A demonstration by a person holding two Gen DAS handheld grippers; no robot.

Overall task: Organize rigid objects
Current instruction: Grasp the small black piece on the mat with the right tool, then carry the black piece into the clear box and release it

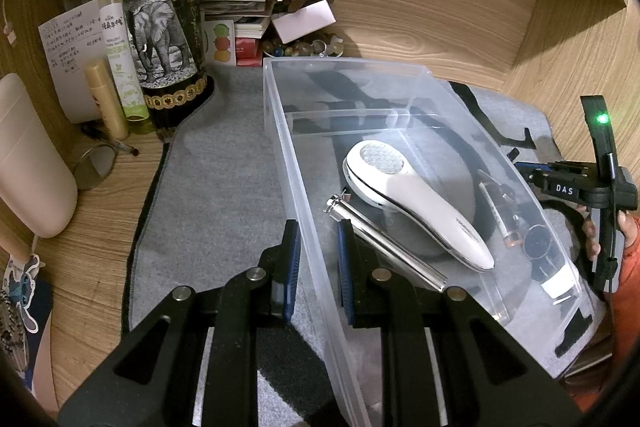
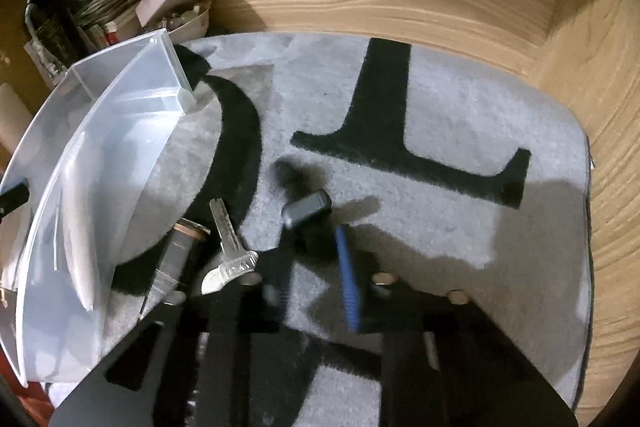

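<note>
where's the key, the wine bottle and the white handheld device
key (image 2: pixel 230 247): right wrist view, on its blade
wine bottle (image 1: pixel 160 27): left wrist view, on the elephant label
white handheld device (image 1: pixel 416 203): left wrist view, mid body
</note>
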